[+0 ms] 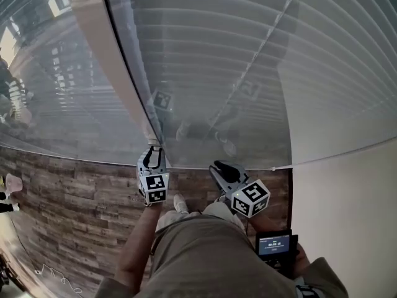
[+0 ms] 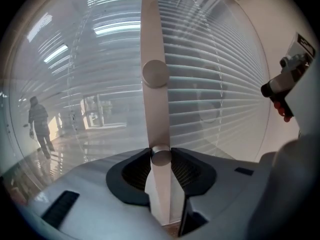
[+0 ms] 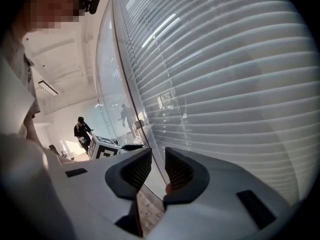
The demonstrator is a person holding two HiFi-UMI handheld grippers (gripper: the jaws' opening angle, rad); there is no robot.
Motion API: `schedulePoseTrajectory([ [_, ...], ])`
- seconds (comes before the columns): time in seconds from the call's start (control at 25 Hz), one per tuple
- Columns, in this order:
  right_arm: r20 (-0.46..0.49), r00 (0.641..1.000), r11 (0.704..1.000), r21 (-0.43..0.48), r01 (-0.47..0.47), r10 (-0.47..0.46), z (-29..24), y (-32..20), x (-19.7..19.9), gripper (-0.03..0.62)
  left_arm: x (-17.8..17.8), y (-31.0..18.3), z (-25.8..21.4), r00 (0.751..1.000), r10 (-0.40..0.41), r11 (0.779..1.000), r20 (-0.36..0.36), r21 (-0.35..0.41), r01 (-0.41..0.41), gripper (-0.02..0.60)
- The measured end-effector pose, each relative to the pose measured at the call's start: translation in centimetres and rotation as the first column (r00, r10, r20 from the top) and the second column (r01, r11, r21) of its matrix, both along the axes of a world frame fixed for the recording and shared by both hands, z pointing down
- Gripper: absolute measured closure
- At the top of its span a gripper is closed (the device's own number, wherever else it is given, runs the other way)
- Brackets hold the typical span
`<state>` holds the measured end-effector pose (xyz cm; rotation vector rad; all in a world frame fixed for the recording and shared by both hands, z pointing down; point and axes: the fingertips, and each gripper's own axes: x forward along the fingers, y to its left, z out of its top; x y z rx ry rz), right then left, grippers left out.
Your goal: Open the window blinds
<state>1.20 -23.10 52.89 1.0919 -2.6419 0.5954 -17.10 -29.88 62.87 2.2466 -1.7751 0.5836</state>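
Observation:
Closed white window blinds hang behind glass; they also fill the left gripper view and the right gripper view. A white vertical strip runs down the pane's edge and carries two round knobs. My left gripper is shut on the lower knob, one jaw pressed to each side; the upper knob sits free above it. My right gripper hovers close to the glass, a little to the right. Its jaws are open with nothing between them.
Wood-pattern floor runs along the foot of the glass. A plain white wall stands at the right. A small device with a lit screen is at my waist. People walk beyond the glass.

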Motion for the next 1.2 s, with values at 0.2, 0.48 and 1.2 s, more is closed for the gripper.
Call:
schedulePoseTrajectory([
  [0.2,0.018,1.0,1.0,0.012,0.004,-0.004,-0.9,-0.5,0.3,0.503,0.0,-0.2,-0.2,0.999,-0.016,1.0,-0.034,-0.018,0.015,0.445],
  [0.48,0.034,0.999,1.0,0.024,-0.016,0.016,-0.3,-0.2,0.7,0.503,0.5,0.1,0.4,0.992,-0.021,0.999,-0.122,-0.041,0.016,0.445],
  [1.2,0.062,0.997,0.999,0.024,-0.041,0.04,-0.1,0.7,-1.6,0.503,0.0,-0.1,0.7,0.885,-0.048,0.987,-0.463,-0.156,-0.028,0.445],
])
